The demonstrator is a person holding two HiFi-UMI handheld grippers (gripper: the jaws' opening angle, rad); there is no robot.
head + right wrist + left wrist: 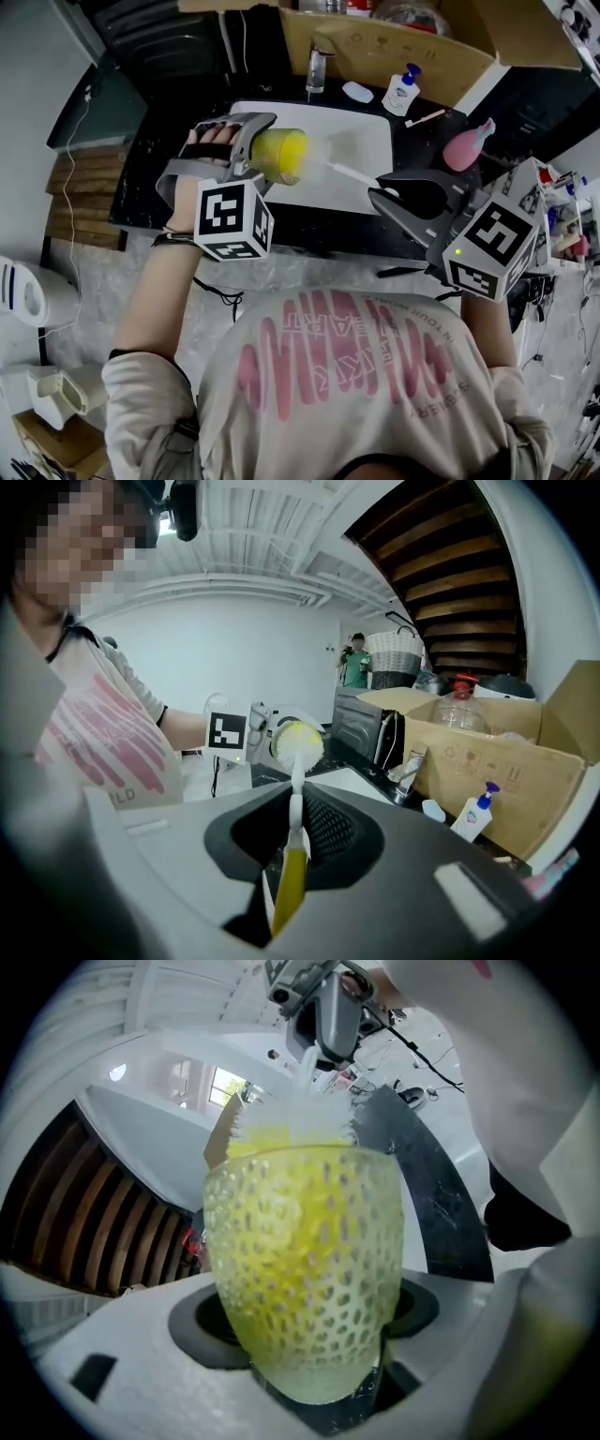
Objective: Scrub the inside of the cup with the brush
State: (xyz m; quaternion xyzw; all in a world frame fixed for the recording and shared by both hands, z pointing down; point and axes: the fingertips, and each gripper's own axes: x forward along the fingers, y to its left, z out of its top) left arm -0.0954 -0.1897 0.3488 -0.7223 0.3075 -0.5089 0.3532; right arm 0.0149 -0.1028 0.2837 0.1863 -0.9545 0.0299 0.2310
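A yellow dimpled cup (278, 156) lies on its side above the white sink (356, 136), held by my left gripper (251, 150), which is shut on it. In the left gripper view the cup (305, 1269) fills the jaws, and white bristles (295, 1119) stick out of its mouth. My right gripper (394, 197) is shut on the brush handle (289, 878), yellow at the grip and white further out. The brush's white stem (342, 172) runs from the right gripper into the cup, and its head (297, 745) sits in the cup's mouth.
Behind the sink stand a faucet (319, 67), a soap bottle (401, 91) and a cardboard box (394, 42). A pink bottle (467, 147) lies on the dark counter (155, 141) at right. A white appliance (28, 295) is at the far left.
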